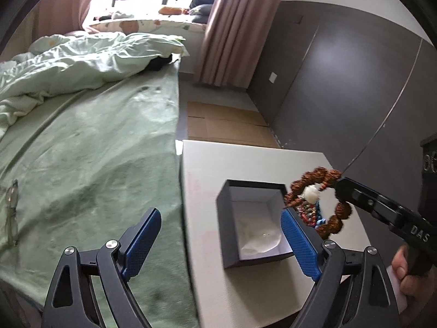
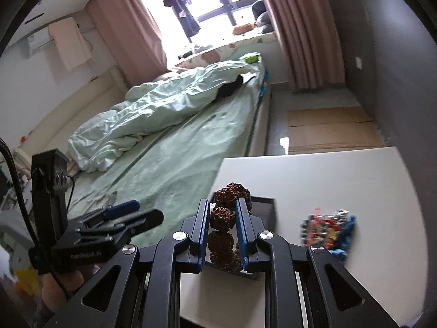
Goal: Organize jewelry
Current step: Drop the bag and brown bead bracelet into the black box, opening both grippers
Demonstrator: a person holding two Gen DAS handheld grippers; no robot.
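The bracelet [image 2: 222, 227] is hanging clamped in my right gripper [image 2: 221, 213], over the box [image 1: 254, 227] on the tabletop [image 1: 245, 161]; my left gripper [image 1: 218, 235] is gaping, holding nothing. I'm judging it light and floppy, its knobbly brown beads giving grip, so I'm pinching one bead; a white bead [image 1: 311, 192] is dangling.

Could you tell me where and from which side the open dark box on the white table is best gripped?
Judging by its shape, grip the open dark square box across two opposite upright walls, coming down from above. Its lid is off and the thin walls stand straight, so pads could close on them. The open left gripper is nearest; the right gripper is shut on the brown knobbly bead bracelet.
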